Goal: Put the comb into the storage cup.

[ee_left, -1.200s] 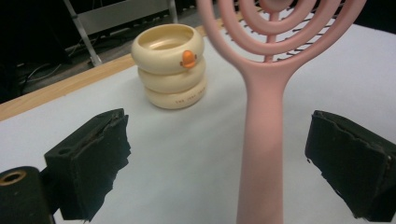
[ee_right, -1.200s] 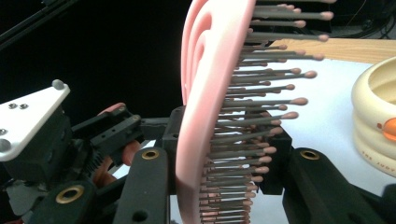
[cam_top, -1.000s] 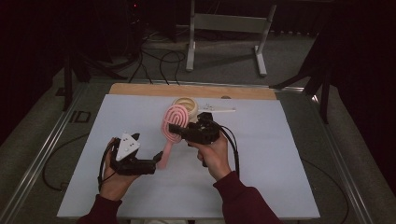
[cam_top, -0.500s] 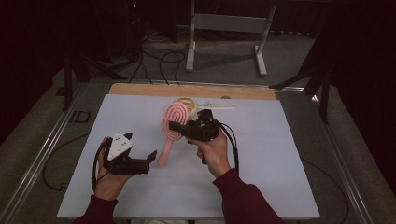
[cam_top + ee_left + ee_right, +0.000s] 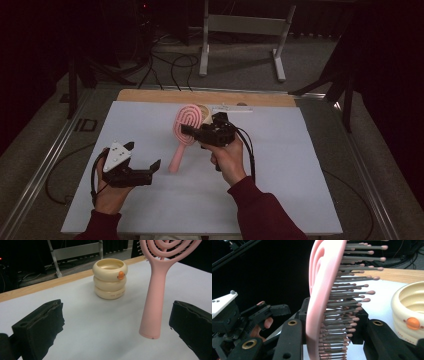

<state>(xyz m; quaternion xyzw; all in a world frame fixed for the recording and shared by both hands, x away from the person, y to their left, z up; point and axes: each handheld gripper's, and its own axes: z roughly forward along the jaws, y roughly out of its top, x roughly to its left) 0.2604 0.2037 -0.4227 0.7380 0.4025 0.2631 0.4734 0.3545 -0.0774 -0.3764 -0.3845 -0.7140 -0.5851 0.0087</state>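
My right gripper (image 5: 188,131) is shut on the head of a pink hairbrush (image 5: 178,156), and its handle slants down and left toward the white table. In the right gripper view the jaws clamp the bristled head (image 5: 322,302) from both sides. A cream ringed cup (image 5: 202,111) with an orange dot stands just behind the brush; it appears as the stacked-ring cup (image 5: 110,278) and at the cup's edge (image 5: 409,312). My left gripper (image 5: 142,156) is open at the lower left, with nothing between its jaws. The brush handle (image 5: 155,302) ends just ahead of its right jaw.
A white sheet (image 5: 280,165) covers the table, with a wooden strip (image 5: 150,95) along the far edge. Beyond it on the floor are a metal stand (image 5: 240,30) and cables (image 5: 170,60). Metal rails (image 5: 45,165) run along the table's sides.
The left gripper has drawn back slightly to the left, away from the handle's end. The right gripper and the brush have stayed in place.
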